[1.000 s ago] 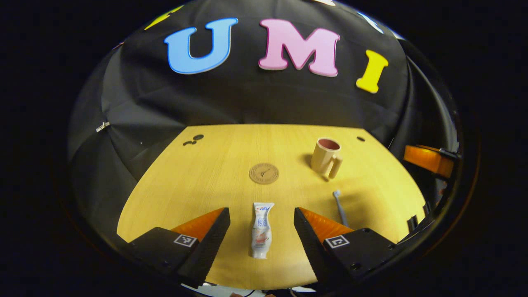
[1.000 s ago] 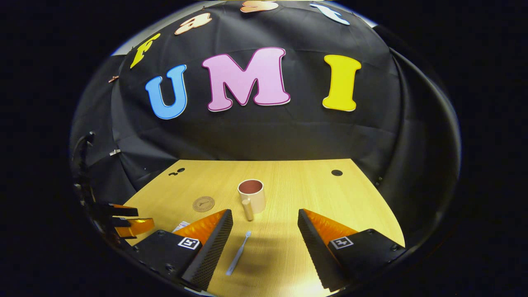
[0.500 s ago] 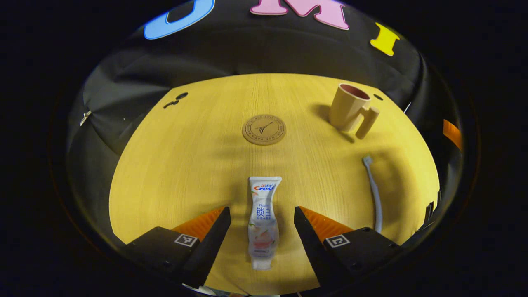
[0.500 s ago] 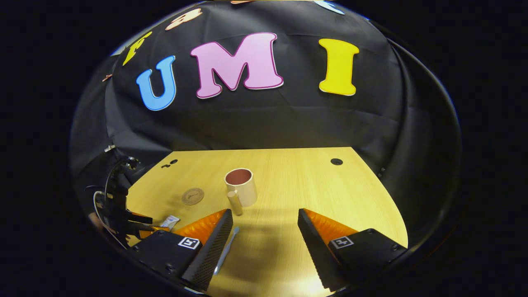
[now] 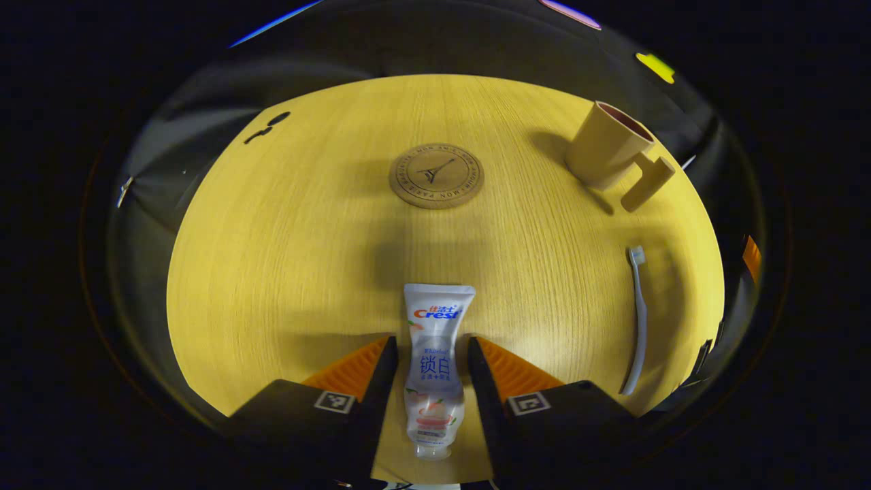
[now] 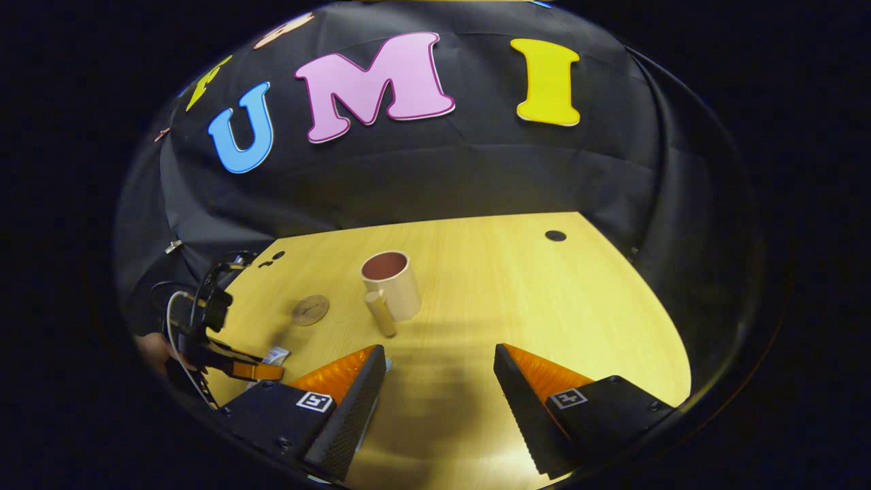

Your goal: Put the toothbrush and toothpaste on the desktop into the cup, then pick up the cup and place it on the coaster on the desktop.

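My left gripper point(image 5: 426, 354) has its jaws narrowed around the toothpaste point(image 5: 433, 364), one to each flank of the tube; I cannot tell whether both press on it yet. The tube lies flat on the surface point(image 5: 286, 231), its long axis running straight away from me between the jaws, crimped end far, cap near. So the coming move, I judge, is a squeeze across its width and a lift. Beyond it, dead ahead, sits the coaster point(image 5: 436, 175), well apart from the tube. Farther right stands the cup point(image 5: 607, 154), upright, its handle turned toward me. Nearer on the right lies the toothbrush point(image 5: 638, 320), lengthwise, head pointing away. Nothing stands between tube and cup. My right gripper point(image 6: 439, 391) hangs above the surface, jaws wide apart and empty, the cup ahead to its left.
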### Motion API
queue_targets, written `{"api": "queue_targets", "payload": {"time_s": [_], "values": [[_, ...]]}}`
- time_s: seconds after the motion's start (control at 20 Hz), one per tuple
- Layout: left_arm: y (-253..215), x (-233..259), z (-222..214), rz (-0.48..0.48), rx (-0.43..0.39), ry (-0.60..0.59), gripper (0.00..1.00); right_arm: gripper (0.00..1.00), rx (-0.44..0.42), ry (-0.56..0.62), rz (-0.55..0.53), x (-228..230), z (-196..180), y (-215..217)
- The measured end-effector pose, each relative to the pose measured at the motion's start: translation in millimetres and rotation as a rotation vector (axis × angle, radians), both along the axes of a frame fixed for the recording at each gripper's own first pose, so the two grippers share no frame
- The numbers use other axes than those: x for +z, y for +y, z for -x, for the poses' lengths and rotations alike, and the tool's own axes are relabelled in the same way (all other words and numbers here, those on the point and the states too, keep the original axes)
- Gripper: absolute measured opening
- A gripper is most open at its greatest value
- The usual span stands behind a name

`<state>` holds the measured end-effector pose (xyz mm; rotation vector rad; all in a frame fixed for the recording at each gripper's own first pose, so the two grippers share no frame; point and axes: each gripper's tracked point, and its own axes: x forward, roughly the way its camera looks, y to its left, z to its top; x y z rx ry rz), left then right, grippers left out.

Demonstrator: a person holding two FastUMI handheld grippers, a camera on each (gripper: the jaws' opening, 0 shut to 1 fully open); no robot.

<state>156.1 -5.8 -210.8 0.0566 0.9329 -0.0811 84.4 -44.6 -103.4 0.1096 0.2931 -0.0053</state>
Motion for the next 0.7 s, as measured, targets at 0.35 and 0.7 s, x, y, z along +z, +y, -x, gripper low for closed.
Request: {"api": "queue_targets", "payload": {"time_s": [0.35,0.7], "values": [[2,-1,-2,0.029,-0.017,0.032,0.33,0.98,0.136,0.252,0.022,-69,2,58],[2,1,-3,0.087,-0.014,-0.012,0.28,0.98,0.067,0.500,0.028,-122,-11,63]]}}
